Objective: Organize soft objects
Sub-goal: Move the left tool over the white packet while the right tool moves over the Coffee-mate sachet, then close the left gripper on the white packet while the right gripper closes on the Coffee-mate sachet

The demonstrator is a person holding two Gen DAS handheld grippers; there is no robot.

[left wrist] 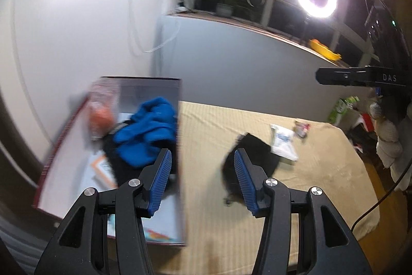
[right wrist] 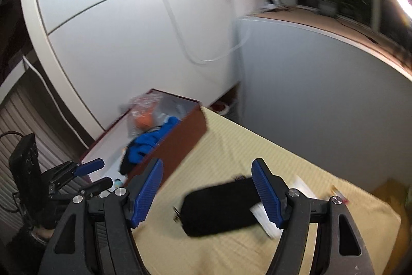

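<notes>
Blue-padded fingers (left wrist: 162,182) of the left gripper (left wrist: 203,181) stand apart, clamping nothing. Beneath and ahead spreads the beige bedcover (left wrist: 322,187). Ahead and to its left sits the dark red box (left wrist: 180,99), holding a blue cloth (left wrist: 149,130). A black soft item (right wrist: 219,208) lies on the cover just ahead of the right gripper (right wrist: 207,193), whose fingers also stand apart, empty. Beyond it lies a white packet (left wrist: 283,143).
</notes>
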